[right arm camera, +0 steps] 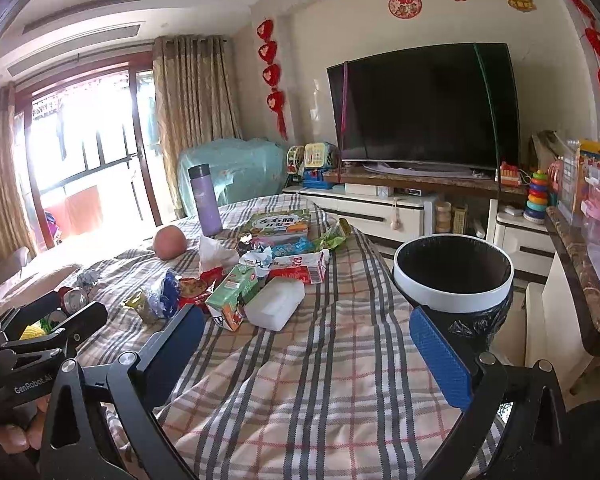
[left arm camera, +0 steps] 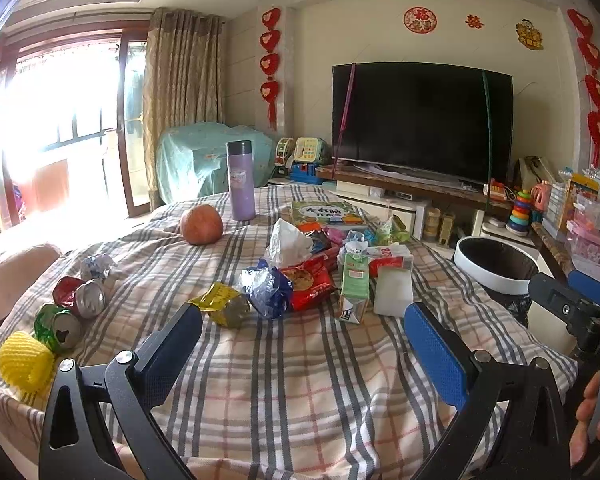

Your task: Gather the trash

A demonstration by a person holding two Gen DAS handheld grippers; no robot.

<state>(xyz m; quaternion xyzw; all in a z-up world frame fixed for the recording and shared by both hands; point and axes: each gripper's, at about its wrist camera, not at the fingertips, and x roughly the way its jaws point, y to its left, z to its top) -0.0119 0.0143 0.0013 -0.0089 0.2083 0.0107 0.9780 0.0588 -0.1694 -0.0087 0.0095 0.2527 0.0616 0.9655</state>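
Fingers of both the left gripper (left arm camera: 302,346) and right gripper (right arm camera: 306,346) stood spread, empty. They hung short of the trash, likely awaiting a pick; the bin (right arm camera: 454,300) sat beside the tabletop (right arm camera: 320,360), handy for drops.

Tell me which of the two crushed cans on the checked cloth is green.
The green can is the one closer to the camera, next to the yellow foam net. The other crushed can, just behind it, is red and silver.

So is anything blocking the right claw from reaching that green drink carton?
Nothing visible does. The right claw hangs open over bare checked cloth, and the green drink carton lies just ahead. A white plastic box lies against the carton's right side, not in the path.
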